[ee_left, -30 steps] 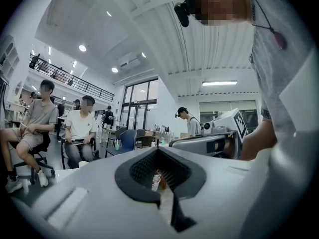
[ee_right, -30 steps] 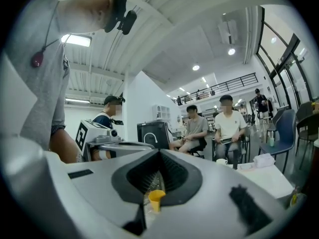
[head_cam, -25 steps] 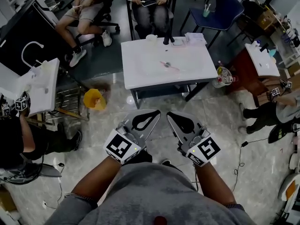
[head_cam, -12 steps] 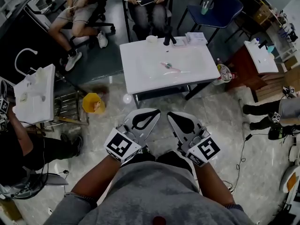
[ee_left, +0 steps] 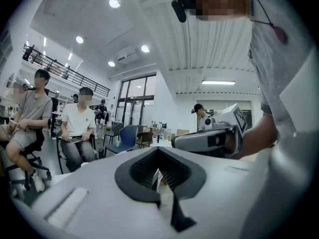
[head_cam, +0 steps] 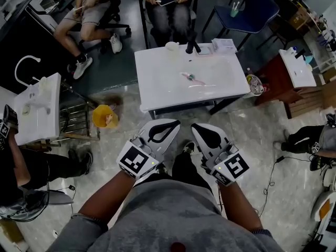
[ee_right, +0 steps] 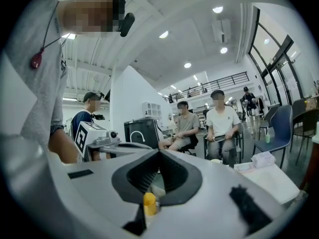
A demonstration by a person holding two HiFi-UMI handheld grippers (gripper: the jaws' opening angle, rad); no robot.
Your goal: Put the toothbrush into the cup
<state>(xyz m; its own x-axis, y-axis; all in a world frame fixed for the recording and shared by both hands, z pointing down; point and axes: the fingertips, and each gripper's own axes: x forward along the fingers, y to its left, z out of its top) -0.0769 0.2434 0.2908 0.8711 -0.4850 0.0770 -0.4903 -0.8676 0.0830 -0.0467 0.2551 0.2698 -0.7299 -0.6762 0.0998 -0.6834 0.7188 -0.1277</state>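
Head view shows the toothbrush [head_cam: 192,79] faint on the table [head_cam: 157,83].

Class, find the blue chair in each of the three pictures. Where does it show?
Head view: the blue chair is at the top right.
Left gripper view: the chair is left of centre, at mid height.
Right gripper view: the chair is at the far right.
Shared landmark: the seated person in a white shirt, always left of it.
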